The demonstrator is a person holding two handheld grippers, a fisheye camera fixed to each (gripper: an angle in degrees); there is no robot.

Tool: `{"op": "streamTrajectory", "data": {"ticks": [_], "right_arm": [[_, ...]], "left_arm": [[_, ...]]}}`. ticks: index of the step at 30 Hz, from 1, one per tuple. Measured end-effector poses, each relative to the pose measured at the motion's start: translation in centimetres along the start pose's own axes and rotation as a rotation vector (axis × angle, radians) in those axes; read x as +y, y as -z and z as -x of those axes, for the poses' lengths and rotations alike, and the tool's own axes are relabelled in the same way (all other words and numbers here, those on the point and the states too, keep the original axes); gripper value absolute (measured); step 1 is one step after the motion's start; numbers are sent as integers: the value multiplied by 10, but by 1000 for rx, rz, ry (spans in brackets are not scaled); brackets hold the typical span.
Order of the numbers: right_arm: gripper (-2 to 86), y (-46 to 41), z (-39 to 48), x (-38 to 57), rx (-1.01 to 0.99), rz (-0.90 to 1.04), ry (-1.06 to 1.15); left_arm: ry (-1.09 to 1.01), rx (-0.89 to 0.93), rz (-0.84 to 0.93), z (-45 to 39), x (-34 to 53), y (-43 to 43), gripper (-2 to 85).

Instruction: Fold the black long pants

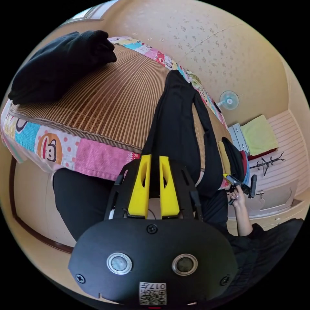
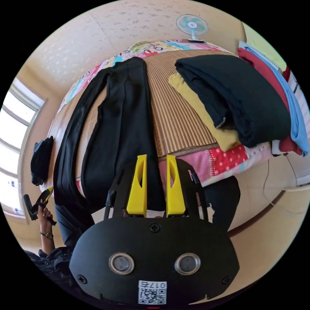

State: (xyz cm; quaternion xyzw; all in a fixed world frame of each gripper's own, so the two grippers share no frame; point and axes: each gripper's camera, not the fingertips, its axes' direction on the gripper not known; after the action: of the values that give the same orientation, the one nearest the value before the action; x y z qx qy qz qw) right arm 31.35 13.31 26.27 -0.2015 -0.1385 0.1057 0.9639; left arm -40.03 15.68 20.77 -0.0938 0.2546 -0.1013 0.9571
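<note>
The black long pants point(image 1: 174, 129) point(image 2: 119, 129) lie stretched lengthwise on a striped bamboo mat point(image 1: 106, 97) on the bed, with their near end hanging over the bed's edge towards me. My left gripper point(image 1: 155, 157) has its yellow jaws close together with black cloth filling the gap at one near corner of the pants. My right gripper point(image 2: 156, 156) stands at the other near corner. Its jaws are a little wider apart; the pants' edge lies against the left one and pink quilt shows beside it. Each gripper also shows in the other's view, held in a hand: the left gripper point(image 2: 42, 198), the right gripper point(image 1: 237, 187).
A folded black garment point(image 1: 61, 61) point(image 2: 40, 161) lies on one side of the mat. A stack of folded clothes point(image 2: 239, 97), black over yellow, red and blue, sits on the other side. A colourful quilt point(image 1: 97, 158) edges the bed. A fan point(image 2: 192, 24) stands by the far wall.
</note>
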Motion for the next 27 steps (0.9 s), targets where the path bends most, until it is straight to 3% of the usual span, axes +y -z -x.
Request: {"op": "streamTrajectory", "data": {"ticks": [6, 11, 15, 19, 22, 27], "right_arm": [[83, -25, -31, 29, -233, 155, 84], [44, -21, -62, 42, -382, 159, 146], [32, 29, -122, 41, -541, 56, 260], [29, 105, -158, 44, -577, -209, 248], [28, 116, -137, 40, -512, -235, 220], [29, 71, -29, 42, -689, -86, 443]], "left_arm": [[23, -16, 48, 19, 13, -37, 40], [-41, -56, 77, 11, 20, -44, 4], [-174, -50, 176, -13, 34, -59, -4], [-179, -2, 208, -23, 53, -65, -4], [-91, -62, 136, -25, 66, -53, -3], [-227, 168, -55, -75, 51, -20, 31]]}}
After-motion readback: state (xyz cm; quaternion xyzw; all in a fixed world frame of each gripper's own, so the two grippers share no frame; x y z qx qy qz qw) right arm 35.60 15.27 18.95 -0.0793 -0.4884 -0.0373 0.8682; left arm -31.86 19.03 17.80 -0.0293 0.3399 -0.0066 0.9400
